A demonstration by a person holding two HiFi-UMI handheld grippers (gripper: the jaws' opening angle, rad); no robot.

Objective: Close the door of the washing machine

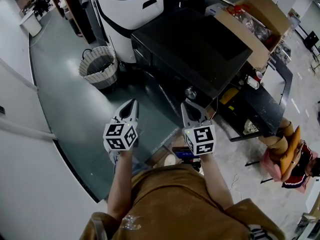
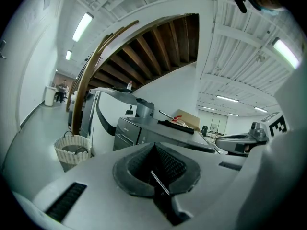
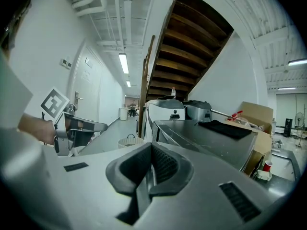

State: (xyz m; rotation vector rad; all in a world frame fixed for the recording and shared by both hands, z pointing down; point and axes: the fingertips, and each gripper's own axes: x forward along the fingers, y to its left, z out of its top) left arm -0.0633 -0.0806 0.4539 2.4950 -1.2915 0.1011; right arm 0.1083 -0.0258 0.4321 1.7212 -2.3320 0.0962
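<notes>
Washing machine (image 1: 195, 49): dark, boxy, centre of the head view. Its flat top carries a black mat (image 3: 230, 128).
Front face (image 1: 160, 79): turned toward the person, in shadow and seen steeply from above.
Door: somewhere on that front. No view shows it clearly, so I cannot tell whether it is swung out or shut flush.
Left tool (image 1: 132, 104): jaws pressed together, nothing between them. Held over the floor, just near of the machine's front.
Right tool (image 1: 186, 106): jaws pressed together, also empty. It sits beside the left one, closer to the machine's near right corner. Neither tool touches the machine.
Step in hand: my reading is a pause in front of the machine. The scene fits a stance taken ahead of pushing a hanging door. It equally fits a stand-off with the door already latched.
Next move: hangs on the door's state, which is not settled here. A clearer look at the front face has to come first.
Surface: a low dark bench (image 1: 260, 109) right of the machine holds small clutter and a red cup (image 3: 267, 166).
Floor (image 1: 65, 94): grey-green and glossy. A wicker basket (image 1: 99, 66) stands far left of the tools.
Room: a white appliance (image 1: 132, 14) sits beyond the machine, with an open cardboard box (image 1: 255, 29) at far right. A wooden staircase (image 3: 192, 47) rises overhead, and a long lit corridor runs off at the left.
</notes>
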